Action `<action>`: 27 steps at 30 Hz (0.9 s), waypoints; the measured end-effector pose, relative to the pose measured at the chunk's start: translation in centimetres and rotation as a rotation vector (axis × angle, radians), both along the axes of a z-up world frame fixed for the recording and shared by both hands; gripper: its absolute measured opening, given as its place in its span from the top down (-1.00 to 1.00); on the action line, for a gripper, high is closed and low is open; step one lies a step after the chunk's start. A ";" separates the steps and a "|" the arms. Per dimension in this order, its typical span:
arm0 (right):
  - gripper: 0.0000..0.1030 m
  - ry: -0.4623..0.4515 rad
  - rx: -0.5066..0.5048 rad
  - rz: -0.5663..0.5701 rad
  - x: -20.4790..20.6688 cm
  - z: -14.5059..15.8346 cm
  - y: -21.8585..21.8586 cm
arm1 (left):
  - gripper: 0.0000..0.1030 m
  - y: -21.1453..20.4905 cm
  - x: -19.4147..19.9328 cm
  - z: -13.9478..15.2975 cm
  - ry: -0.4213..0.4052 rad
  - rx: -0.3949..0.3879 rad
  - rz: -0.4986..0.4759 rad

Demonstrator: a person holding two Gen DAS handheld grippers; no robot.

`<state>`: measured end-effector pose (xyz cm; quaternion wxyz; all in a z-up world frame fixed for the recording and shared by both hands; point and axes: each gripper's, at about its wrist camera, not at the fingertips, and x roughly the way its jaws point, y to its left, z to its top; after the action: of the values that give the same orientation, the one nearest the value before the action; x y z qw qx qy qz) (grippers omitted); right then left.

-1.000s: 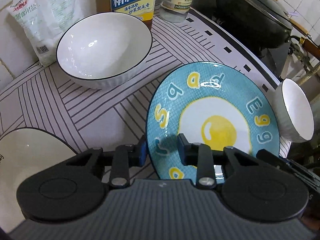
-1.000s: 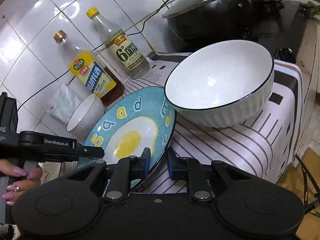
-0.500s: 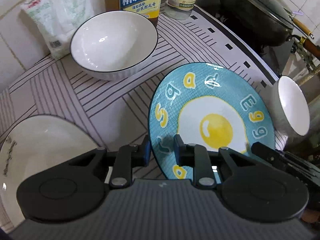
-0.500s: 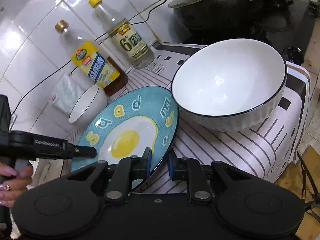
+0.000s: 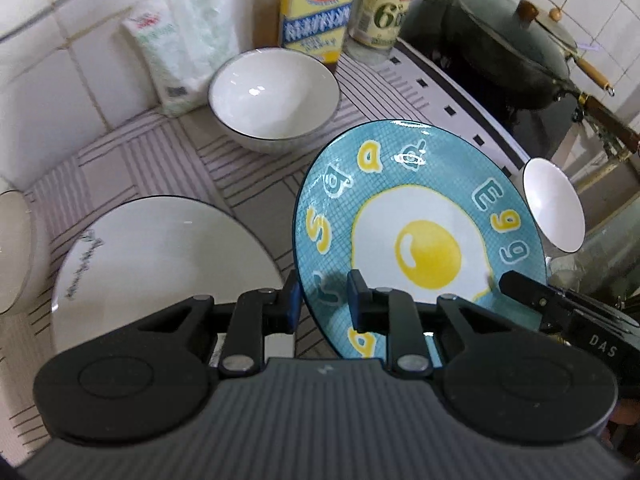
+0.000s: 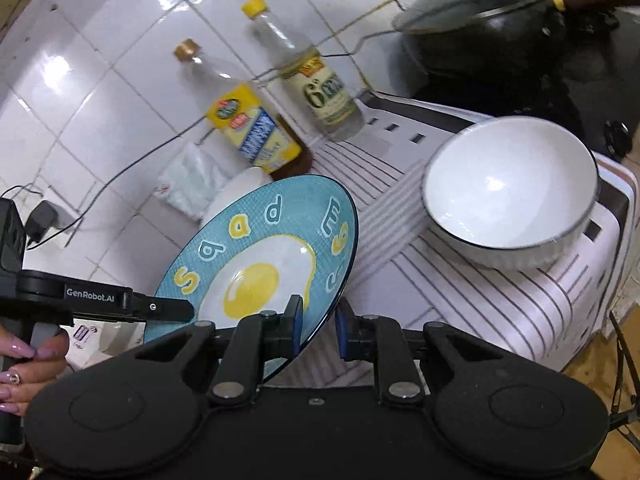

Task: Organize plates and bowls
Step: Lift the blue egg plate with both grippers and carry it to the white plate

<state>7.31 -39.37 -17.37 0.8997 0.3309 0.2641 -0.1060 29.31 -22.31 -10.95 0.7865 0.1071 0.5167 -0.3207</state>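
A blue plate with a fried-egg picture [image 5: 420,232] is held tilted above the striped cloth. My left gripper [image 5: 322,306] is shut on its near left rim. My right gripper [image 6: 316,326] is shut on the opposite rim of the same plate [image 6: 264,256]. A white plate with a dark rim [image 5: 160,264] lies flat to the left of the blue plate. A white bowl [image 5: 274,96] stands behind it. Another white bowl [image 6: 512,188] stands at the cloth's right end and shows edge-on in the left wrist view [image 5: 554,208].
Two bottles [image 5: 316,8] [image 5: 382,8] and a white bag [image 5: 184,60] stand against the tiled wall. A dark wok with a lid [image 5: 516,48] sits on the stove at the right. Another white dish [image 5: 16,248] is at the far left edge.
Both grippers have lifted the blue plate higher and carried it toward the left. The white plate has come more into view beside it. The bowls look farther away.
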 end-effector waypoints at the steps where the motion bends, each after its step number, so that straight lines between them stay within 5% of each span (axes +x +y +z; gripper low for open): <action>1: 0.58 0.000 -0.010 0.012 0.1 0.5 0.4 | 0.58 0.6 -0.2 0.5 -0.008 -0.001 0.005; 15: 0.58 -0.074 -0.052 0.183 2.5 5.6 5.9 | 0.59 10.0 -2.3 6.1 -0.093 -0.046 0.103; 27: 0.58 -0.020 -0.008 0.248 6.2 4.7 8.5 | 0.59 15.1 0.0 2.7 0.016 -0.075 0.210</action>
<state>13.54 -30.87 -12.66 0.9099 0.2930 0.2935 0.0085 29.36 -7.25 -8.26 0.8151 0.0201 0.5190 -0.2565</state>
